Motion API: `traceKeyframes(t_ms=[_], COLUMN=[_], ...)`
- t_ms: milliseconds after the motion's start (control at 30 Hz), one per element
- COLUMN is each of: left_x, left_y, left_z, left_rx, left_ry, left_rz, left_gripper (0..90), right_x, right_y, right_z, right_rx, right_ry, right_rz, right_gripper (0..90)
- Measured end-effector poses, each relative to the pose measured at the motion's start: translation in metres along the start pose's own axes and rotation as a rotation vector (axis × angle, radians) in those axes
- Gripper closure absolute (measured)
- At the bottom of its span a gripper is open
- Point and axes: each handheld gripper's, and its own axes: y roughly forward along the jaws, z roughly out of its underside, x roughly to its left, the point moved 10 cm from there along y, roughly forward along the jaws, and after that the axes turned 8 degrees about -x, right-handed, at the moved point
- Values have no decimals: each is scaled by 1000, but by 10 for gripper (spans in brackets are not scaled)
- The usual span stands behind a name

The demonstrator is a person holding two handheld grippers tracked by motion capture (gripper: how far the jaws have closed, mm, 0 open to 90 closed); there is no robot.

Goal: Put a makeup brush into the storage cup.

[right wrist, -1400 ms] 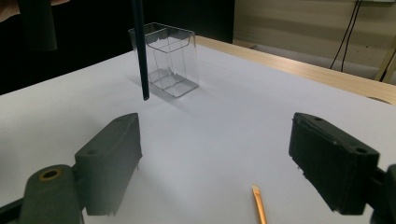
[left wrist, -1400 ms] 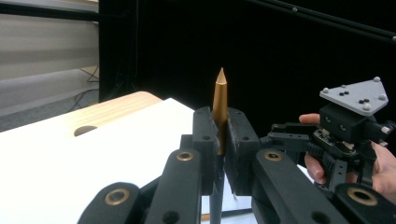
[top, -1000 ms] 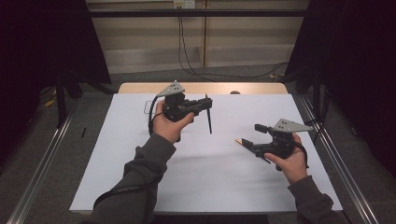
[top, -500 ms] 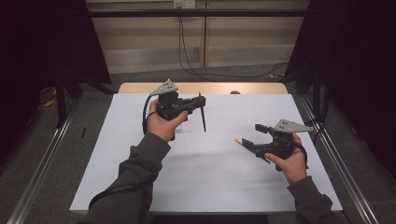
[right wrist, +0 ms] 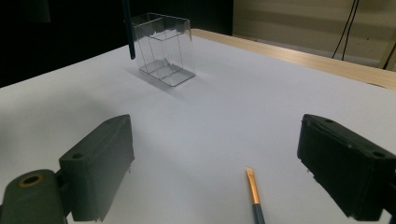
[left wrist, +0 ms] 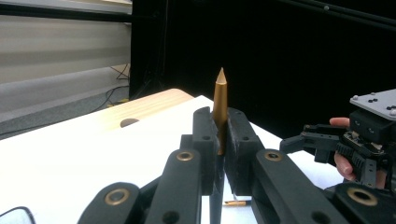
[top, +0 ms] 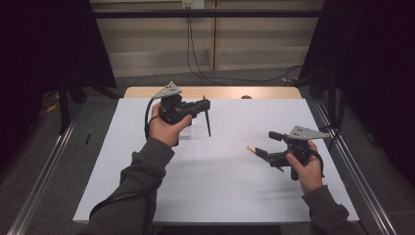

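Right gripper hovering near table's right edge, jaws gaping wide, holding nothing; small brush lying below them. Left gripper farther back, clamping gold-tipped brush beside clear box.

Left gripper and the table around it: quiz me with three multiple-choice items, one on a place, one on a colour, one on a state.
1. Where does the clear container stand?
A. on the white table
B. in the right gripper
C. on the floor

2. What colour is the pointed tip of the brush between the left gripper's fingers?
A. red
B. gold
C. white

3. How do the right gripper's fingers stand?
A. shut on a brush
B. shut on nothing
C. open

Answers: 1 A, the right gripper view shows it upright on the white surface. 2 B, the left gripper view shows a gold point. 3 C, they are wide apart, with a second brush lying between them.
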Motion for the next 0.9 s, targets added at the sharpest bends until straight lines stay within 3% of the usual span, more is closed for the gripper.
traceKeyframes(t_ms=[300,533,600,767,900], left_x=[8,15,18,21,26], left_y=[-5,-10,-11,-15,-18], left_z=[-3,-7,-8,-11,-13], left_rx=[-4,-12,-9,-9,5], left_ry=[-4,-8,-3,2,14], left_rz=[-23,-38,-61,-55,-83], left_gripper=[840,840,840,840,840], right_x=[-6,-5,-5,-5,-4], right_y=[-3,-3,-4,-4,-4], right_z=[1,0,0,1,0], right_rx=[-2,-10,-12,-5,-4], right_ry=[30,29,29,29,24], right_rz=[15,8,5,6,0], right_gripper=[100,97,97,97,97])
